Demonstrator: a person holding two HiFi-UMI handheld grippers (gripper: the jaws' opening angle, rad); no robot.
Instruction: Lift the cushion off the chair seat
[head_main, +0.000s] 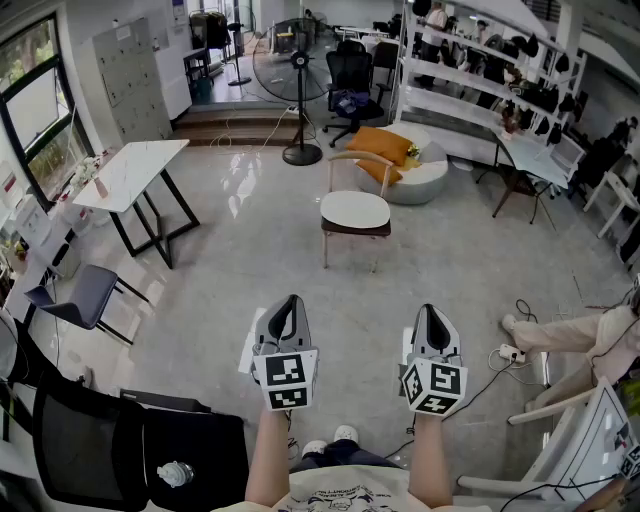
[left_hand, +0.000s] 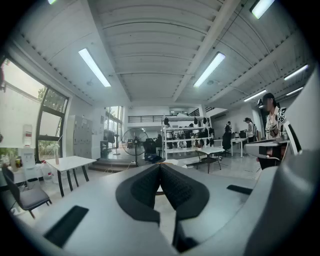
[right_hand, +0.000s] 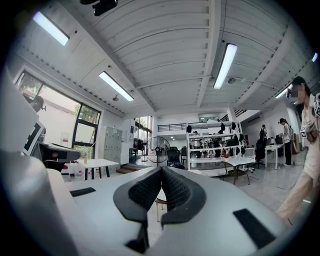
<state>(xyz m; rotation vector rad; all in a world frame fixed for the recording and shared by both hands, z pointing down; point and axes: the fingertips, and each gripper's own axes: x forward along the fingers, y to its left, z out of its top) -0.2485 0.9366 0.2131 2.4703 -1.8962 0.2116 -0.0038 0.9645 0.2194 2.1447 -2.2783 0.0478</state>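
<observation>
The chair (head_main: 354, 226) stands on the floor a few steps ahead, a wooden frame with a pale round cushion (head_main: 355, 209) lying flat on its seat. Both grippers are held level in front of me, well short of it. My left gripper (head_main: 291, 304) is shut with nothing in it, and my right gripper (head_main: 431, 312) is shut and empty too. In the left gripper view the left gripper (left_hand: 160, 166) has its dark pads pressed together. In the right gripper view the right gripper (right_hand: 161, 169) is the same, and a slice of the chair (right_hand: 160, 201) shows through the hollow below its tips.
Orange cushions (head_main: 380, 148) lie on a white round seat behind the chair. A standing fan (head_main: 300, 70) and a black office chair (head_main: 348, 75) are further back. A white table (head_main: 135, 170) and grey chair (head_main: 85, 295) are left. A seated person's legs (head_main: 570, 335) and a power strip (head_main: 512, 353) are right.
</observation>
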